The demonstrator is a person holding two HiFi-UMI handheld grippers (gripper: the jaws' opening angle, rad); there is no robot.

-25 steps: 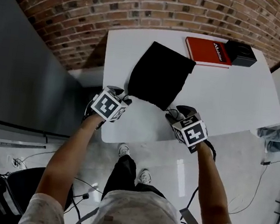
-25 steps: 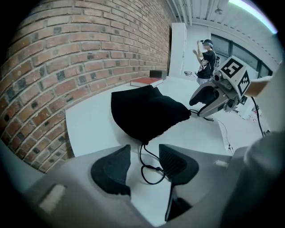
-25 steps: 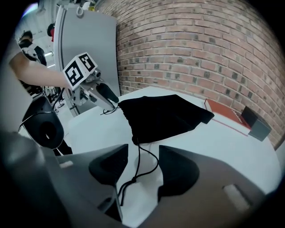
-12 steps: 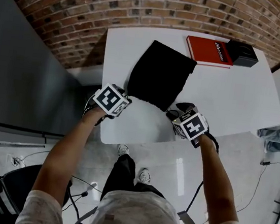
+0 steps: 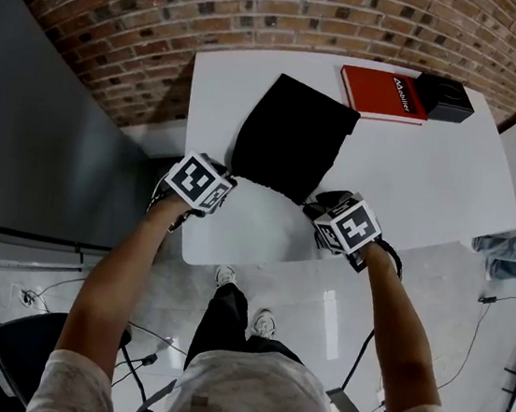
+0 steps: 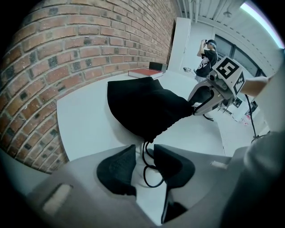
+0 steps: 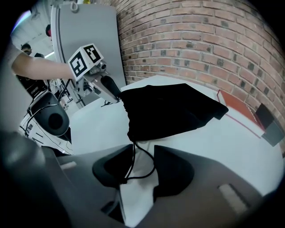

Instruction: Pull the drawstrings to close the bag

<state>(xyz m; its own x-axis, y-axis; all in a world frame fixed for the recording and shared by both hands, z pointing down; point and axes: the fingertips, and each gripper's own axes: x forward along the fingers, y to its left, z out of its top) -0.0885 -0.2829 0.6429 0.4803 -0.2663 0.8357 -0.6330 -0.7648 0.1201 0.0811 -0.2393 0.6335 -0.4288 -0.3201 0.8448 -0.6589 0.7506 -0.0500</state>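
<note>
At the white table's (image 5: 432, 176) near edge, head view: a black drawstring bag (image 5: 292, 146) lies flat, its long axis running roughly 6 to 12 o'clock and leaning a little toward 1, with the mouth at the 6 o'clock end facing the person. The left gripper (image 5: 227, 176) sits at the mouth's 9 o'clock corner and the right gripper (image 5: 322, 207) at its 3 o'clock corner, each equally close to its own side. A red book (image 5: 383, 92) and a black box (image 5: 445, 98) rest well apart at 1 o'clock, clear of any pull.

Left gripper view: the bag's gathered corner lies at 12 o'clock, just beyond the jaws. The left drawstring (image 6: 150, 174) loops down between them. The jaws have just been closing but a gap of bare table shows beside the cord, so nothing is pinched yet.

Right gripper view: the other corner likewise sits at 12 o'clock, and the right drawstring (image 7: 141, 171) hangs between the jaws, which have also just been closing and stand apart, not clamped on the cord. The left gripper shows at 10 o'clock across the mouth.

Once both cords are nipped, the pull likely runs outward, toward 9 and 3 o'clock; nothing stands in the way.
</note>
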